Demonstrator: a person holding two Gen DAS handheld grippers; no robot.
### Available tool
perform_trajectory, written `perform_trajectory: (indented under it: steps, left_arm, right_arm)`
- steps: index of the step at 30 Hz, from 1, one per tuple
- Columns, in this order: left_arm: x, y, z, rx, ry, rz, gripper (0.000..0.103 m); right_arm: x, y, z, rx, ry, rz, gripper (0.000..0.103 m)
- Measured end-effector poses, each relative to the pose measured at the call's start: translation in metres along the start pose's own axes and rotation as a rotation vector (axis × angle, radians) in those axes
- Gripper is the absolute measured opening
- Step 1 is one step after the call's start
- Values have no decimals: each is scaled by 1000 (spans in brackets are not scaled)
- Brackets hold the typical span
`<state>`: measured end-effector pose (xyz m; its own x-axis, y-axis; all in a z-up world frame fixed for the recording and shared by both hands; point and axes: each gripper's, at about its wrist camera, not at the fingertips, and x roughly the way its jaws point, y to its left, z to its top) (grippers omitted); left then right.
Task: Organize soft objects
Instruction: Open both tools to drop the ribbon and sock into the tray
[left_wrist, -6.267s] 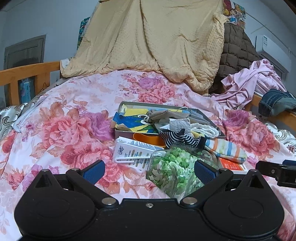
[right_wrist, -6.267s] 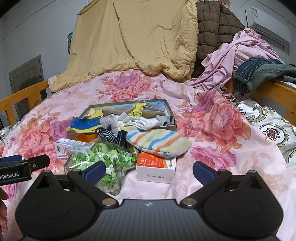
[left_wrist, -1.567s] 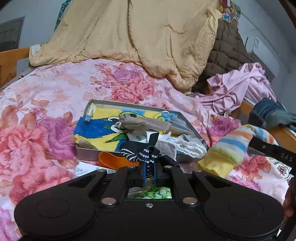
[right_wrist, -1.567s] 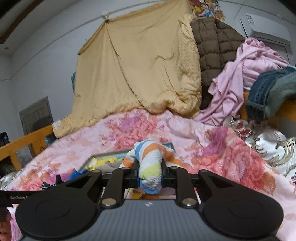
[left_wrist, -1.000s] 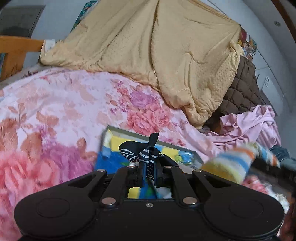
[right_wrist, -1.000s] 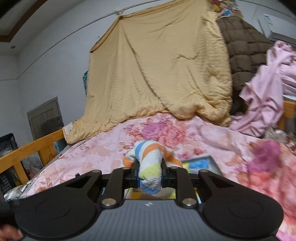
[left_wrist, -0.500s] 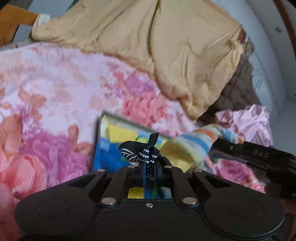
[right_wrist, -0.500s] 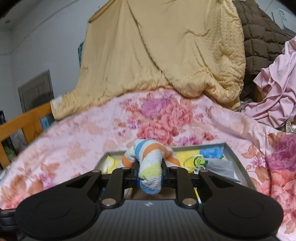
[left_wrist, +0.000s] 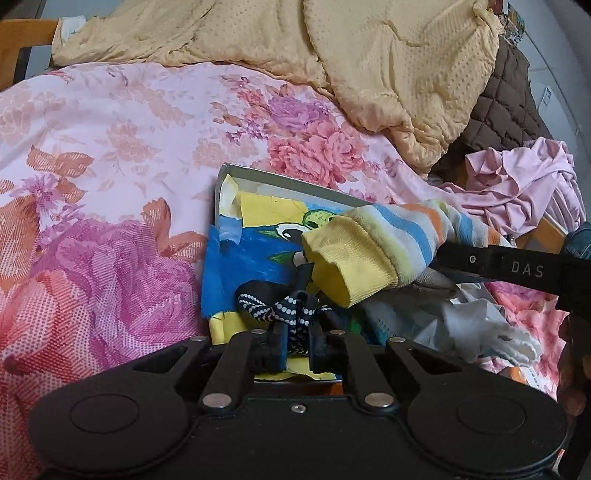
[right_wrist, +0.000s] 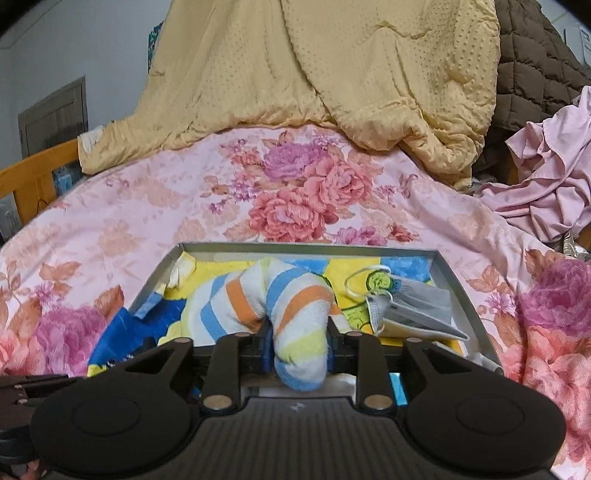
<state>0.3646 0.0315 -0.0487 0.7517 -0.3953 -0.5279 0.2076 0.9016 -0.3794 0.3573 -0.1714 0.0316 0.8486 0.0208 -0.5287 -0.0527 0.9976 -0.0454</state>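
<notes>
My left gripper (left_wrist: 297, 345) is shut on a black ribbon bow with white dots (left_wrist: 280, 306) and holds it over the near edge of the grey box (left_wrist: 258, 173). My right gripper (right_wrist: 299, 345) is shut on a striped sock (right_wrist: 291, 306) in blue, orange, yellow and white; it also shows in the left wrist view (left_wrist: 384, 247), hanging over the box. The box (right_wrist: 306, 247) is lined with a blue and yellow cartoon cloth (left_wrist: 236, 258). A grey face mask (right_wrist: 410, 306) lies in its right part.
The box sits on a pink floral bedspread (left_wrist: 110, 147). A tan blanket (right_wrist: 332, 66), a brown quilt (right_wrist: 535, 55) and pink clothes (right_wrist: 546, 184) pile up at the back and right. White socks and paper (left_wrist: 480, 325) lie at the box's right. A wooden bed rail (right_wrist: 37, 166) stands left.
Both grippers have come lower and nearer over the box, still holding the bow and the sock. The sock's free end now hangs down into the box.
</notes>
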Motion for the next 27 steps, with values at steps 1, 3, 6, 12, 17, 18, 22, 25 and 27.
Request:
perform_trajectory:
  steps: [1,3,6,12,17,18,22,25,27]
  left_arm:
    - [0,-1,0,3,1,3,13]
    - [1,-2,-1,13,5,15,15]
    - [1,-6,-2,26,10,27,22]
    - [-7,-14,-4,40,16,39,41]
    - [-20,-20,-2,24,8,36,51]
    - [-24,-23,-2,27,5,39,53]
    - [-41,-35,-1,48,-21,54,62]
    - [-57,-45,0,62,-55,60,68]
    - [-69,-52,1,74,-83,65,74]
  right_arm:
    - [-2,0,-1,-8,0,-3,34]
    - [-4,1,-2,-24,1,-13,42]
    - [-8,-1,-4,-31,5,-20,56]
    - [-20,-8,-7,-39,3,-40,77]
    - [-35,-22,-8,-8,-8,-39,86]
    - [-41,-25,-8,1,-15,-36,88]
    - [-68,-33,-9,15,-64,-19,95]
    - [-90,-37,-11,2,-102,-5,97]
    - [-104,-39,-13,-4,-125,3,99]
